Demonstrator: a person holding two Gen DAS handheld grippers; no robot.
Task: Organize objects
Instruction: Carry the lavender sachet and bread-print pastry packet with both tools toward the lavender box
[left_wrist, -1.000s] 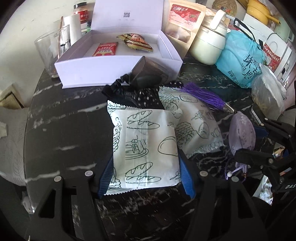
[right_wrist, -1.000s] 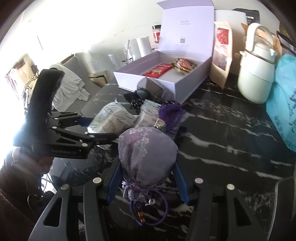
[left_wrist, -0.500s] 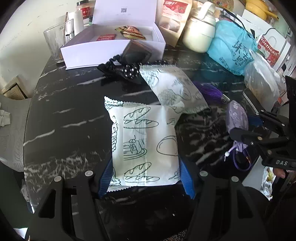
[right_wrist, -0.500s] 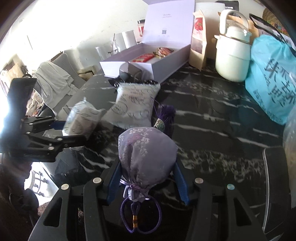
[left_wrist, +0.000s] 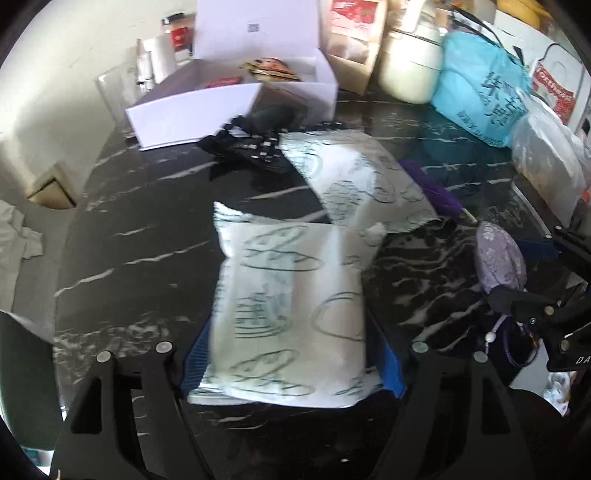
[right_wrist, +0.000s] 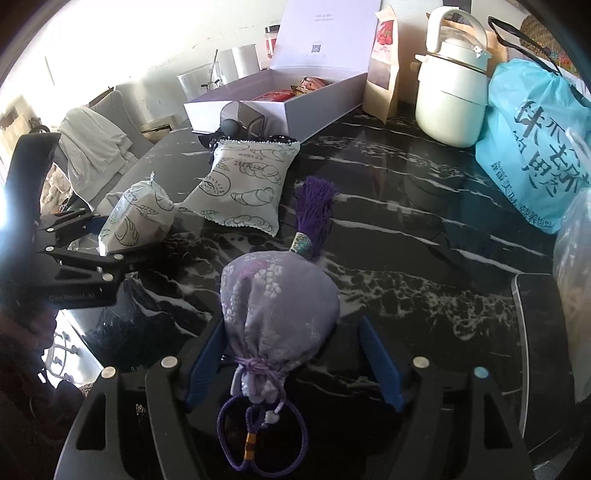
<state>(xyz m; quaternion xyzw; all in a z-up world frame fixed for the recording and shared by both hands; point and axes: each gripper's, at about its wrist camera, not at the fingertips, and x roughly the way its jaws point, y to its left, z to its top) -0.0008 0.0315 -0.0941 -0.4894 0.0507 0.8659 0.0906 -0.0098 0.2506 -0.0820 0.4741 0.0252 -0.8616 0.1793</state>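
Observation:
My left gripper (left_wrist: 291, 358) is shut on a white snack packet printed with bread drawings (left_wrist: 291, 306), held above the black marble table (left_wrist: 147, 229). It shows in the right wrist view (right_wrist: 136, 218) too. My right gripper (right_wrist: 291, 358) has its jaws spread, with the lilac floral sachet (right_wrist: 277, 299) between them; the right pad stands clear of the cloth. Its purple tassel (right_wrist: 314, 214) lies on the table ahead. A second bread packet (right_wrist: 243, 188) lies on the table. The open white box (right_wrist: 280, 99) holds red snack packs.
A black dotted hair tie (left_wrist: 255, 144) and a dark case (right_wrist: 240, 118) lie before the box. A cream kettle (right_wrist: 450, 99), a kraft pouch (right_wrist: 384, 62), a blue bag (right_wrist: 535, 140), a clear bag (left_wrist: 546, 155) and a glass (left_wrist: 114, 92) ring the table's far side.
Both grippers have pulled back from the box. The left one lifted its packet off the second packet. The right jaws have opened around the sachet.

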